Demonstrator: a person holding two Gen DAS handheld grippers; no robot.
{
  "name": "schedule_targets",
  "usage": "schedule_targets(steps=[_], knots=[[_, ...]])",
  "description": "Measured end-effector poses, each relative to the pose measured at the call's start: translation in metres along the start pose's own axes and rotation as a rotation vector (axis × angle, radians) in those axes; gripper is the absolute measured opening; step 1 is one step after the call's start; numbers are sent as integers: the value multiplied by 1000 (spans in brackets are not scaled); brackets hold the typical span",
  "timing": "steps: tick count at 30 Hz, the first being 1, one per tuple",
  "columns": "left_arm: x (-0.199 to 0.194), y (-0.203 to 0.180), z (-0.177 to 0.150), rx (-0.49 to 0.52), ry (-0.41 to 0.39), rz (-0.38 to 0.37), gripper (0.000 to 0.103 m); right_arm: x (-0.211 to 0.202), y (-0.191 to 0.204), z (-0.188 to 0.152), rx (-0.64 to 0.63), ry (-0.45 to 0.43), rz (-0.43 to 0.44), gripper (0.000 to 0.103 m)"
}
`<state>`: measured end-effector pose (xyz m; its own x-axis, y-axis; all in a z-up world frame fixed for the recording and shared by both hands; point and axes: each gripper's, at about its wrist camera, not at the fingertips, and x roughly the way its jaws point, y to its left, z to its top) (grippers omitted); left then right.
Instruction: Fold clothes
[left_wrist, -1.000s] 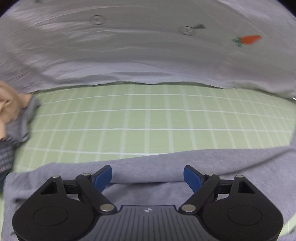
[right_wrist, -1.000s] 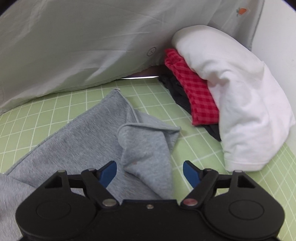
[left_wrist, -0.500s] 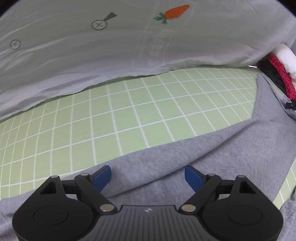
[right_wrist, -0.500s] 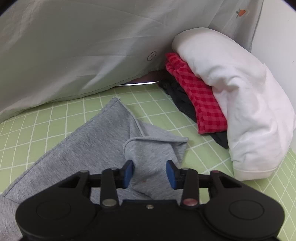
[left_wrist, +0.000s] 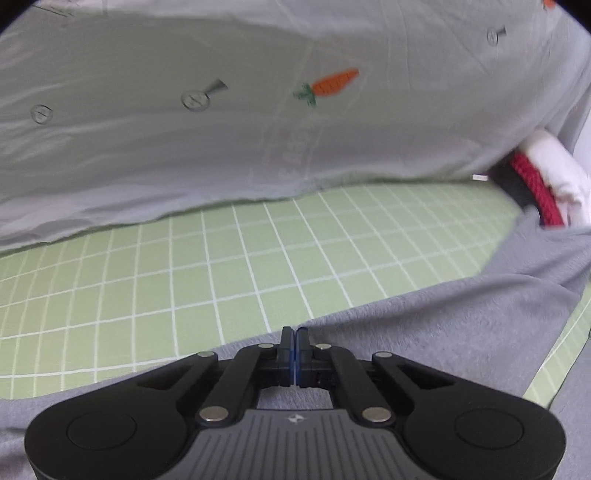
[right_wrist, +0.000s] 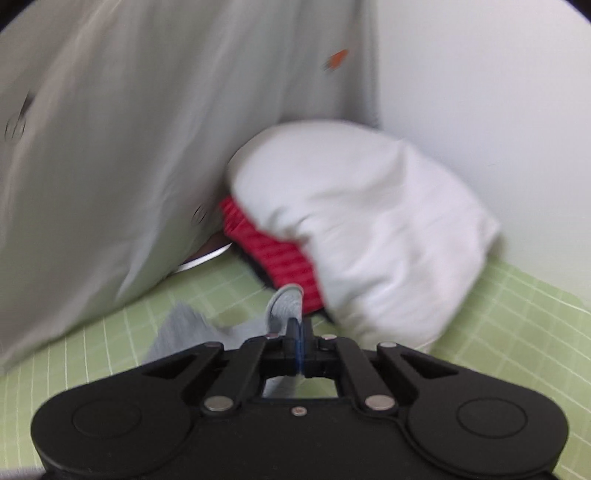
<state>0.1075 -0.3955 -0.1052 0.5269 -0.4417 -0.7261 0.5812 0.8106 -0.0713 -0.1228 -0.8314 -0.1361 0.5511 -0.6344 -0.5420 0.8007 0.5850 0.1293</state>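
Note:
A grey sweatshirt-like garment (left_wrist: 424, 332) lies across the green gridded mat (left_wrist: 221, 266). My left gripper (left_wrist: 294, 336) is shut on the garment's upper edge, the blue pads pressed together with cloth at their tips. In the right wrist view my right gripper (right_wrist: 297, 326) is shut on a raised fold of the same grey garment (right_wrist: 284, 301), which sticks up above the fingers and trails down to the left. That view is blurred by motion.
A pale grey sheet with a carrot print (left_wrist: 325, 86) hangs behind the mat. A pile of clothes stands at the right: a white garment (right_wrist: 369, 236) over a red checked one (right_wrist: 273, 254) and a dark one. A white wall (right_wrist: 480, 74) lies beyond.
Both grippers have gone from open to shut on the grey garment. The right one has lifted its fold and swung toward the clothes pile; the left view has shifted right.

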Motion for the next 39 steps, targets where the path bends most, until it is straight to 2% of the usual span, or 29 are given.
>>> schedule_targets(steps=[6,11,15,17,19,20,21,22,23,24,25,26,27,29,32,36,39], knots=[[-63,14,0,-71,-119,29,0,-65,-41,13,74,-94,-33,0],[-106,29,3,-144,-199,47,0,-95,-49,25,67,-131,-32,0],[-100,48,16,-188,-223,37,1,-80,-33,44,36,-146,10,0],[-79,57,26,-184,-222,70,1,-52,-12,56,1,-136,46,0],[-51,70,38,-211,-219,144,4,-9,17,69,-31,-94,107,1],[-35,73,45,-232,-191,188,6,15,30,75,-34,-68,139,4],[-20,77,52,-254,-163,232,7,38,41,79,-13,-38,159,13],[-7,80,58,-276,-139,268,8,50,47,81,20,-17,166,38],[-3,85,61,-299,-129,284,11,55,50,79,55,-9,175,45],[-1,90,63,-323,-127,294,20,59,53,77,91,-2,184,43],[-5,93,59,-346,-140,295,34,60,55,72,109,4,184,48],[-7,95,53,-363,-135,298,40,57,54,63,104,6,173,59],[-10,98,47,-380,-131,302,47,53,54,53,85,16,154,62],[-16,102,34,-410,-116,310,47,50,51,27,10,68,98,63],[-23,105,8,-432,-49,334,47,48,40,-12,-55,160,34,63],[-33,100,-22,-447,28,353,47,54,25,-48,-29,248,4,63],[-41,95,-37,-471,59,362,47,59,22,-61,-4,281,2,63]])
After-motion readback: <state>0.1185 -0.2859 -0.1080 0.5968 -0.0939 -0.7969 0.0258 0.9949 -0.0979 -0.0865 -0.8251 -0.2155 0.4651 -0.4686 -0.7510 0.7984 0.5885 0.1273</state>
